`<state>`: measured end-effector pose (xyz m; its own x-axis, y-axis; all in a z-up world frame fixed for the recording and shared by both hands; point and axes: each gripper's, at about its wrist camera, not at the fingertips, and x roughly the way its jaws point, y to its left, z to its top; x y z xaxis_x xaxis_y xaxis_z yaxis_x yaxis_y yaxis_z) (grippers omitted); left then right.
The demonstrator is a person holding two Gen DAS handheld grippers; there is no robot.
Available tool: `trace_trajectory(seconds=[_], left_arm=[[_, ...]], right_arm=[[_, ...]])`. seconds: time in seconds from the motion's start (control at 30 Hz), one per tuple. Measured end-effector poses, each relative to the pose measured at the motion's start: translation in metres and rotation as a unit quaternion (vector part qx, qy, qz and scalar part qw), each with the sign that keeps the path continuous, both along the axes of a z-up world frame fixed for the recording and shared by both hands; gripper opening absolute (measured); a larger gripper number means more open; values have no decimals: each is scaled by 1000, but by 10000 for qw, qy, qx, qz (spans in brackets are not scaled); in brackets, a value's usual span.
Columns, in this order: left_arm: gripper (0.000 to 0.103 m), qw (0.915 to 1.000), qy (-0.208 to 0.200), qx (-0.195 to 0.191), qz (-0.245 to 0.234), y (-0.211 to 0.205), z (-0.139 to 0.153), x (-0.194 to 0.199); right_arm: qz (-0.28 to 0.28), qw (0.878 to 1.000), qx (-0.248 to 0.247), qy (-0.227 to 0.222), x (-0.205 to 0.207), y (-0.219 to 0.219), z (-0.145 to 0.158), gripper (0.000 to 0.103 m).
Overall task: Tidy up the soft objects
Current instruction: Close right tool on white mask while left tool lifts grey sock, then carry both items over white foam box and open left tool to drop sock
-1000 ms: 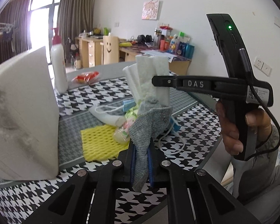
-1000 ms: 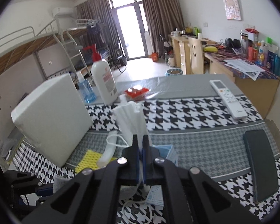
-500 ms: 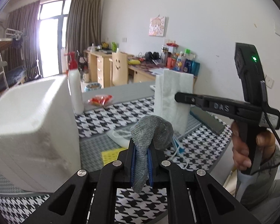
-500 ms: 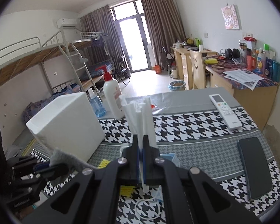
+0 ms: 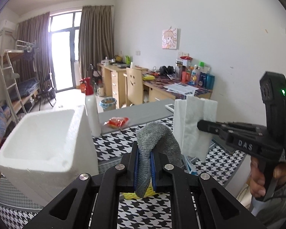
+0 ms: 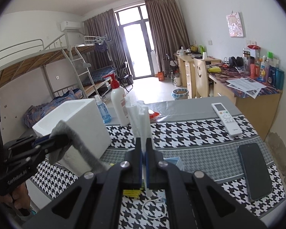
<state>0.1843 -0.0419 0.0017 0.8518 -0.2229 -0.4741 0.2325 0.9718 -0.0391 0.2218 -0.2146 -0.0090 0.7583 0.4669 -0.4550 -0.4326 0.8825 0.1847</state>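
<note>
1. Grey sock (image 5: 158, 143) pinched between the blue pads of the left gripper (image 5: 145, 164), folded over the fingertips and drooping to the right; held in the air above the table, just beside the open white foam box (image 5: 45, 143).
2. From the right wrist view, same sock (image 6: 74, 139) arched over the left gripper (image 6: 47, 143), hanging in front of the foam box (image 6: 80, 120) corner.
3. White folded cloth (image 5: 194, 126), possibly a stack of foam sheets (hard to tell at this resolution), clamped edge-on in the right gripper (image 5: 200, 125), held upright and off the table.
4. In the right wrist view, white cloth (image 6: 141, 122) standing vertically out of the narrow gap of the right gripper (image 6: 144, 156), its lower tip sticking out below the pads.
5. Both tongs closed tight, each on its own soft item.
6. Beneath on the houndstooth tablecloth (image 6: 190, 133): yellow foam net (image 6: 132, 192), white cable (image 6: 154, 208), blue packet (image 6: 173, 162).
7. Further out: pump bottle with red top (image 6: 120, 103), small blue bottle (image 6: 103, 110), red snack packet (image 5: 117, 122), white remote (image 6: 226, 119), dark phone (image 6: 254, 169).
</note>
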Motion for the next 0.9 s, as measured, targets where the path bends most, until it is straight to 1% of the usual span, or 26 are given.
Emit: trace_trajectory(seconds=[0.17, 0.33, 0.47, 0.57, 0.9], left_arm=[[11, 9999, -119, 19, 121, 1, 10, 3], [11, 9997, -152, -31, 168, 6, 16, 6], [11, 9996, -183, -46, 222, 9, 20, 7], [11, 9992, -293, -118, 244, 16, 26, 3], [11, 9975, -571, -152, 397, 31, 48, 0]], right_arm=[[-4, 9999, -46, -124, -9, 5, 5, 5], [-69, 9999, -51, -145, -11, 9, 9, 5], [-81, 9996, 10, -267, -15, 12, 15, 5], [-60, 9994, 18, -348, -18, 18, 21, 5], [13, 9986, -72, -527, -20, 35, 36, 5]])
